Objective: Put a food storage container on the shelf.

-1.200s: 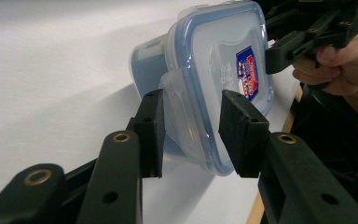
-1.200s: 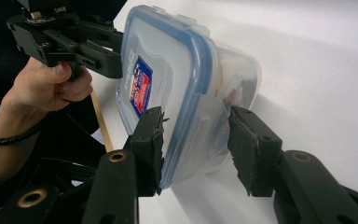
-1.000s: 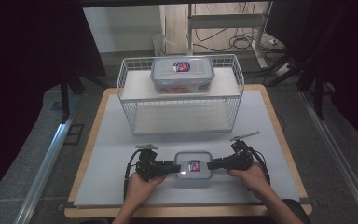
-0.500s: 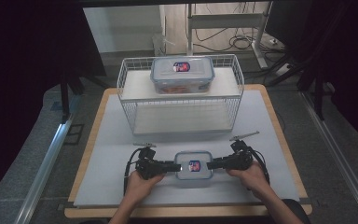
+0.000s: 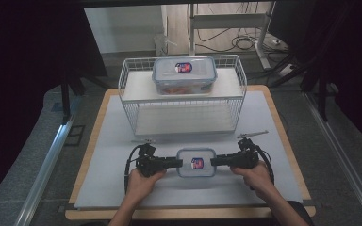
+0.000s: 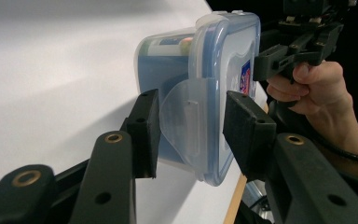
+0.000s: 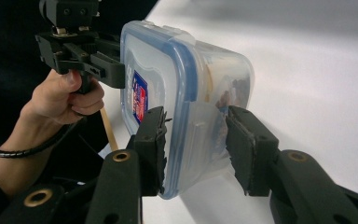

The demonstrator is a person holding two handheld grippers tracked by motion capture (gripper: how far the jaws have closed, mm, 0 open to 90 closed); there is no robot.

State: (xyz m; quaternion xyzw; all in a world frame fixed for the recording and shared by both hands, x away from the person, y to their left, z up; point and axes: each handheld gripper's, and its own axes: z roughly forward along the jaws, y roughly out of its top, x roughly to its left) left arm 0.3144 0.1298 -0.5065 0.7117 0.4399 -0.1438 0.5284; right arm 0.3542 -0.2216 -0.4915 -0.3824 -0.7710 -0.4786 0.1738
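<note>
A small clear box with a blue-rimmed lid (image 5: 196,162) lies on the white mat near the front edge. My left gripper (image 5: 179,163) comes at its left end and my right gripper (image 5: 213,161) at its right end, both held level. In the left gripper view the pads (image 6: 144,126) pinch the clear latch flap (image 6: 186,116) of the box (image 6: 191,65). In the right gripper view the jaws have just been closing. One pad (image 7: 151,140) presses the lid of the box (image 7: 168,70), the other the flap (image 7: 205,135).
A white wire rack (image 5: 122,89) stands behind on the mat, with a larger lidded box (image 5: 184,74) on its top shelf. The table's wooden edge (image 5: 188,213) runs close below the hands. Dark curtains and metal rails flank both sides.
</note>
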